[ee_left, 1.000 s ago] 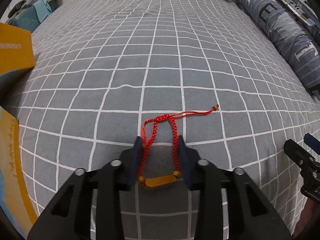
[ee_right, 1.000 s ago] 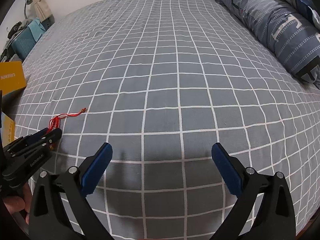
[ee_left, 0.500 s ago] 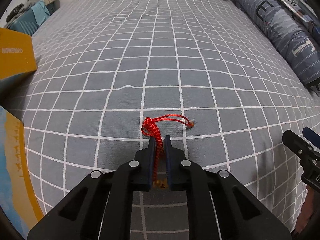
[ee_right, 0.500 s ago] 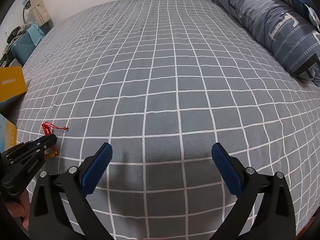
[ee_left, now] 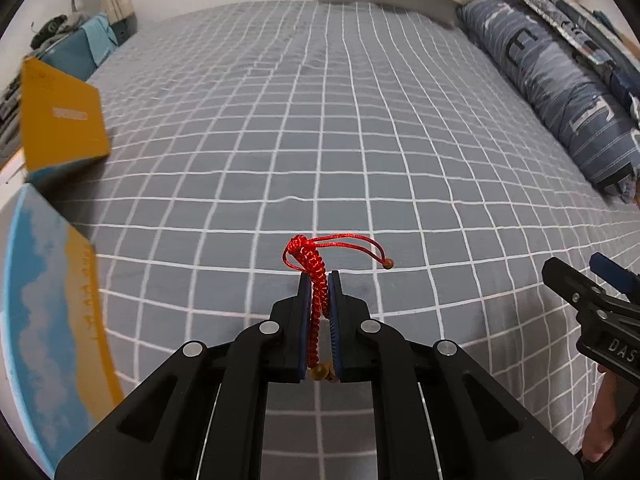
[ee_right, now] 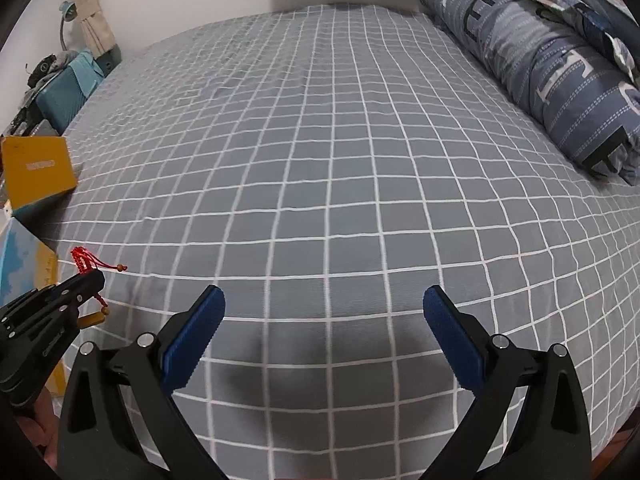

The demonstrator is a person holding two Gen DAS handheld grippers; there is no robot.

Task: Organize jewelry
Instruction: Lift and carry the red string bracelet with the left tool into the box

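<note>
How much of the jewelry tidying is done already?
Only the first bit. The left gripper has its fingers shut on the red braided bracelet, which hangs clear of the grid bedsheet. The right gripper is open and holds nothing. The bracelet is not yet in the yellow box, probably its home. No other jewelry shows.

Both wrist views look low and forward across the same checked bedspread (ee_left: 360, 140), pillows (ee_right: 560, 80) at right.
</note>
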